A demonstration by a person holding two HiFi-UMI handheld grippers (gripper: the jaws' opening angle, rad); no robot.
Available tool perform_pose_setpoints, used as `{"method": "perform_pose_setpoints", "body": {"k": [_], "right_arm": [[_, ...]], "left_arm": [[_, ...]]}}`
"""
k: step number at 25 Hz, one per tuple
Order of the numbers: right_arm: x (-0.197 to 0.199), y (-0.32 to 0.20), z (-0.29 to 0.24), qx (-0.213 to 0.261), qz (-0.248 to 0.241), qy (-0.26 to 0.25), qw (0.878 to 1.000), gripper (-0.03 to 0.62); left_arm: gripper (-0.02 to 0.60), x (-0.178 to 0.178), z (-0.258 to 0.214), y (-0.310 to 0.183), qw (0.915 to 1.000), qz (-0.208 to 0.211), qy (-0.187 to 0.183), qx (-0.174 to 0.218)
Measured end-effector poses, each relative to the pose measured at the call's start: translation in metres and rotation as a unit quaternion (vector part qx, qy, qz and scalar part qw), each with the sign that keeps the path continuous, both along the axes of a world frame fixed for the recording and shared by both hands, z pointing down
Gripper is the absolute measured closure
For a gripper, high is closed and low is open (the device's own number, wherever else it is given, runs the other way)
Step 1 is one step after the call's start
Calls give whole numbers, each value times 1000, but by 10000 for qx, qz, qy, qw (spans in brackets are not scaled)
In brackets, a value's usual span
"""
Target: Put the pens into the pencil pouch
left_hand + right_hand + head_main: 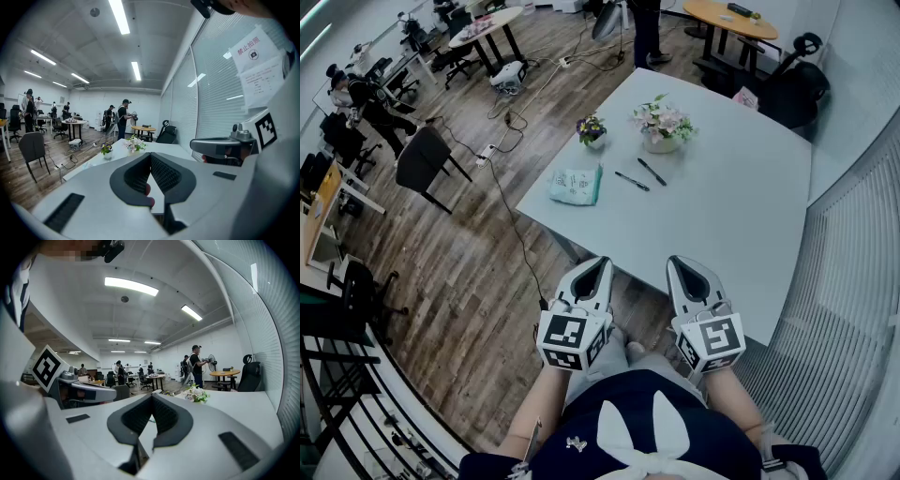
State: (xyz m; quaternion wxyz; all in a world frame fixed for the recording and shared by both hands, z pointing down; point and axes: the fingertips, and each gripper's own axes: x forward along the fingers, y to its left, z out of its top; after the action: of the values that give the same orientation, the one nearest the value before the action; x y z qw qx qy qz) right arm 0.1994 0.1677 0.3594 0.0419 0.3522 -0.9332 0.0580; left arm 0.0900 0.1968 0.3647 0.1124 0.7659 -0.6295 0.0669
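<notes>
Two black pens (632,181) (652,172) lie side by side on the white table (741,216), right of a light green pencil pouch (576,185). My left gripper (604,261) and right gripper (672,262) are held side by side short of the table's near edge, close to my body, both shut and empty. In the left gripper view the closed jaws (150,155) point over the table toward the flowers. In the right gripper view the jaw tips (152,396) meet as well.
A white flower arrangement (663,125) and a small pot of purple flowers (592,129) stand on the table behind the pens. A black chair (427,161) and cables are on the wood floor at left. A slatted wall (853,281) runs along the right.
</notes>
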Motion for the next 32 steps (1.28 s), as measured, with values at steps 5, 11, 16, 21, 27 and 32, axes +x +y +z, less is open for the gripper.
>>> {"method": "perform_pose_setpoints", "body": {"k": [5,11,16,21,27,32], "right_arm": [[-1,-4,-2,89,-9,-29,10000,591],[-2,-12,-4,48,-64,-64,9999,590],[-6,-22,-2,-10,-59,-12,10000,589],[-15,-38,0,-53,-79,-15,10000,528],[-29,-60,6,-86,-62,122,9999,454],[-44,-77,14,-142,-71,217,9996,441]], "left_arm": [[560,3,0,-5,9999,80,-28,-76],[560,-1,-2,-17,10000,-37,-26,-51],[558,-5,0,-29,9999,-39,58,-116],[555,-16,0,-45,9996,-79,232,-141],[343,-32,-2,-67,9994,-81,350,12],[331,-48,11,-87,9992,-27,371,-153]]}}
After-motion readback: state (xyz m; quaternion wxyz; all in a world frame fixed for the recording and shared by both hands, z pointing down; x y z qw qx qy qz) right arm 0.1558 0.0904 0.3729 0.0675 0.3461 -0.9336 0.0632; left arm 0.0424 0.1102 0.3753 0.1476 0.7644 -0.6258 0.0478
